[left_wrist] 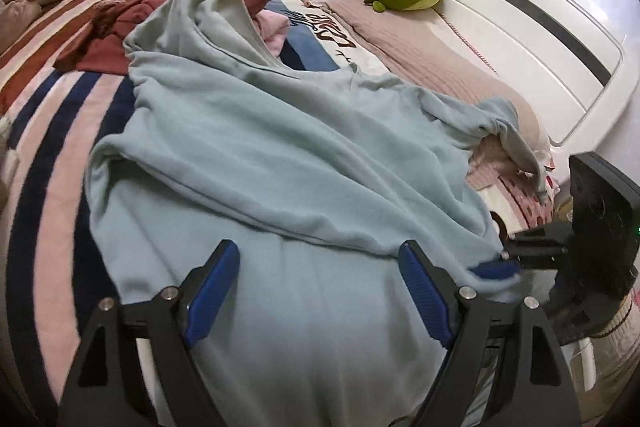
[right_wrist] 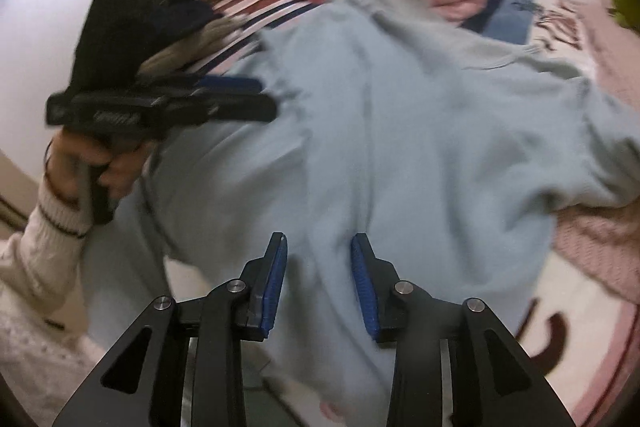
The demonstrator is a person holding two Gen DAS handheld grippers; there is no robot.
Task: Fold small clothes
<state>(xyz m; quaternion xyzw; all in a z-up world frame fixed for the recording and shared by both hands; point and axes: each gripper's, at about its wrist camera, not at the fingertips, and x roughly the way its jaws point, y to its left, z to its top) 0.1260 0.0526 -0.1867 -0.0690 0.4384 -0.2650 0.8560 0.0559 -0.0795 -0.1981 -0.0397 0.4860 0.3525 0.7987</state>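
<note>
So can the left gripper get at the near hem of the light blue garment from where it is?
Probably yes. The left gripper is open just above the light blue garment, nothing lying between. The right gripper sits at the hem's other side, apart.

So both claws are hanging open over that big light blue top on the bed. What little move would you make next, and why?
Probably lower the left gripper and the right gripper onto the near edge of the light blue top and close them on it. Both stand open and hold nothing, and the top lies rumpled across the striped bedspread, so it likely needs gripping and spreading flat before any fold.
</note>
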